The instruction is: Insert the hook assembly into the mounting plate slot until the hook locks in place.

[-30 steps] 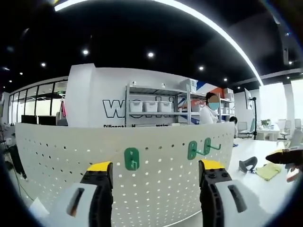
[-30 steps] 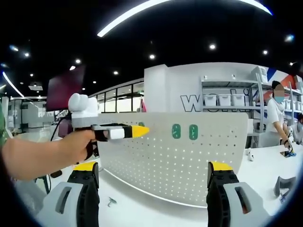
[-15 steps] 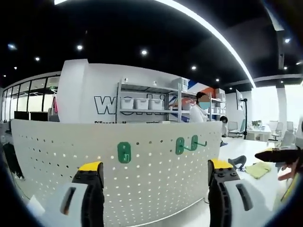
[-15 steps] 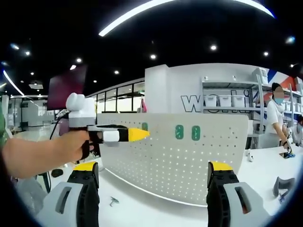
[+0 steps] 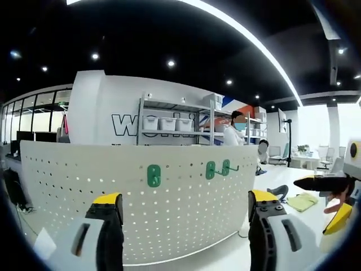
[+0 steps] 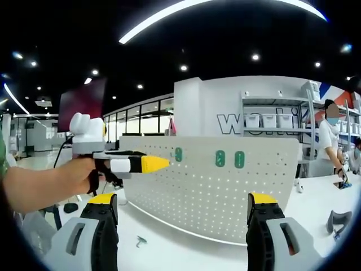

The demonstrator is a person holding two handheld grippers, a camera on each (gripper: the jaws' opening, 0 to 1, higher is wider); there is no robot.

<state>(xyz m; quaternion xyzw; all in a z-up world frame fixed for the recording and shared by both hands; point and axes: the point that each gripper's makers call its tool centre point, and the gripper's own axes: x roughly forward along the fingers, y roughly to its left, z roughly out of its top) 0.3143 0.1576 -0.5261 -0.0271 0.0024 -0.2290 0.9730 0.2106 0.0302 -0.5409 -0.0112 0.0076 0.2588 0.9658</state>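
A white pegboard mounting plate [image 5: 169, 214] stands upright on the white table, curved by the lens. Three green hook assemblies hang near its top edge: one [image 5: 153, 175] alone, two [image 5: 217, 168] side by side with a prong sticking out. My left gripper [image 5: 185, 199] is open in front of the plate with nothing between its fingers. In the right gripper view the same plate [image 6: 214, 192] carries the green hooks [image 6: 220, 158]. My right gripper [image 6: 181, 199] is open and holds nothing. The left gripper [image 6: 141, 164], held by a hand, comes in from the left beside the plate.
A small metal hook piece [image 6: 141, 241] lies on the table before the plate. A dark object [image 6: 337, 219] and a yellow cloth [image 5: 302, 201] lie to the right. The right gripper [image 5: 321, 183] and a hand show at the right edge. Shelves with white bins [image 5: 169, 124] and a standing person [image 5: 232, 135] are behind.
Both views have shifted with the hands. In the right gripper view the left gripper has drifted left and down, uncovering a third green hook. The left jaws stand slightly wider than a second ago.
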